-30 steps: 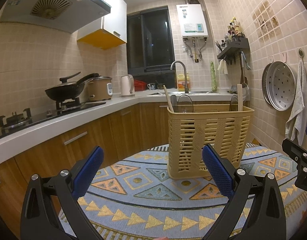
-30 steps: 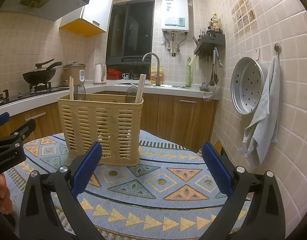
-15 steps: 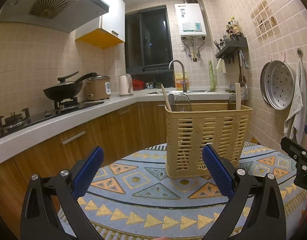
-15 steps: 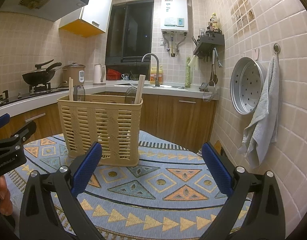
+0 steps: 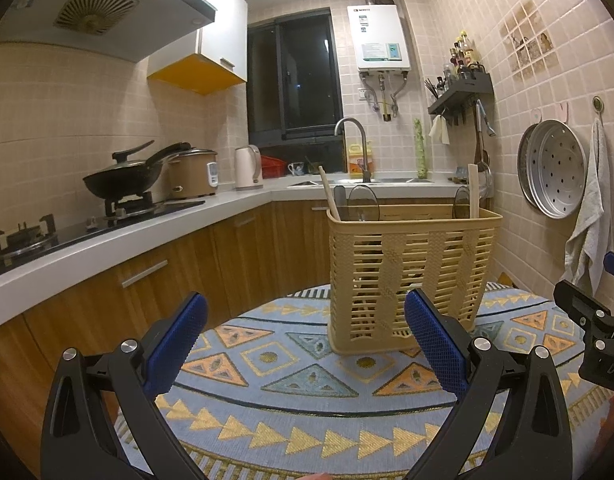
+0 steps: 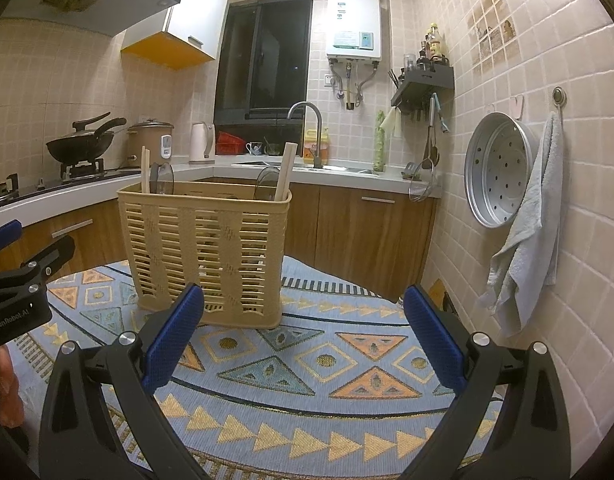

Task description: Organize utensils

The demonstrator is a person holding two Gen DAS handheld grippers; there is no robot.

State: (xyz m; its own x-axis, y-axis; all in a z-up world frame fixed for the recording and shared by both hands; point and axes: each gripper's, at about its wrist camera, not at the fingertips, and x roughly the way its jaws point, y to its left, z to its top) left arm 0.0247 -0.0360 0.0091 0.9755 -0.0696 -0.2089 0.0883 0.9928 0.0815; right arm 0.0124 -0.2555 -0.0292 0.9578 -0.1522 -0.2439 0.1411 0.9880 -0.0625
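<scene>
Left tool (image 5: 305, 334) and right tool (image 6: 303, 330), both spread wide, empty.
Hovering near the utensil basket (image 5: 411, 276) on the patterned counter (image 5: 307, 400); barely shifted from a second ago.

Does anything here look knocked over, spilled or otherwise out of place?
Nothing stands out. The tall beige slatted plastic basket stands upright on the blue patterned cloth, with pale wooden sticks leaning inside it. No spills show. Both grippers, left and right, are open and empty.
</scene>
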